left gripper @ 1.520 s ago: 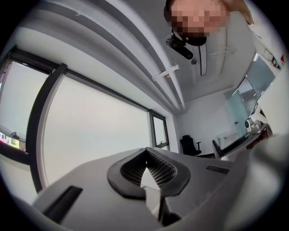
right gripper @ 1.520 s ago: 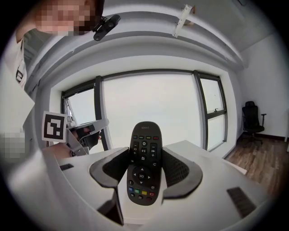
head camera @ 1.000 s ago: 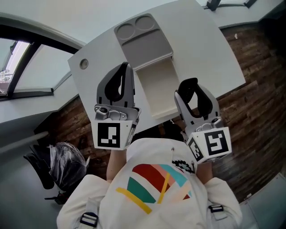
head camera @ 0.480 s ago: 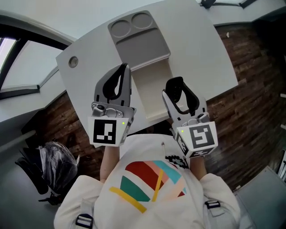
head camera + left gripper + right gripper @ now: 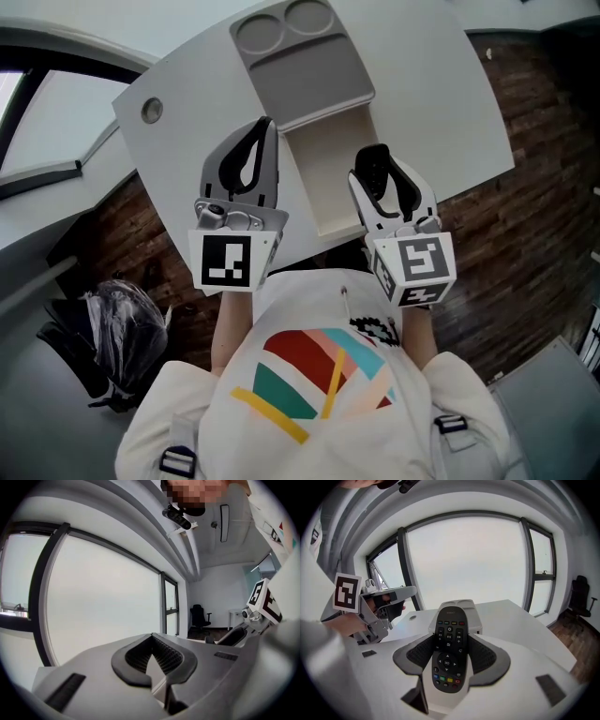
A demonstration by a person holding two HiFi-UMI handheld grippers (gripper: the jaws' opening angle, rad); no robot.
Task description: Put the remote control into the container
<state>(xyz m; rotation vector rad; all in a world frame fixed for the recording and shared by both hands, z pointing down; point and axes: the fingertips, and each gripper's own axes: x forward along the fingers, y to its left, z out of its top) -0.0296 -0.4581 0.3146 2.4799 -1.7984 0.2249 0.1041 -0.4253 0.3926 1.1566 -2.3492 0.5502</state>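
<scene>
We have the remote control [image 5: 449, 648] pinched in the right tool [image 5: 381, 178], poised just beside the open container [image 5: 323, 173] (nothing in it yet) on the counter [image 5: 441, 94]; the left tool [image 5: 251, 167] is pressed together, empty. Lowering and releasing remain.

My right tool [image 5: 451, 639] is matt grey plastic, its pads [image 5: 421, 654] dark, ribbed and rubbery. The remote control [image 5: 449, 653] looks matt black plastic. The container [image 5: 328, 173] is smooth cream plastic on my smooth white worktop [image 5: 431, 94]; the floor [image 5: 534, 216] is dark wood.
</scene>
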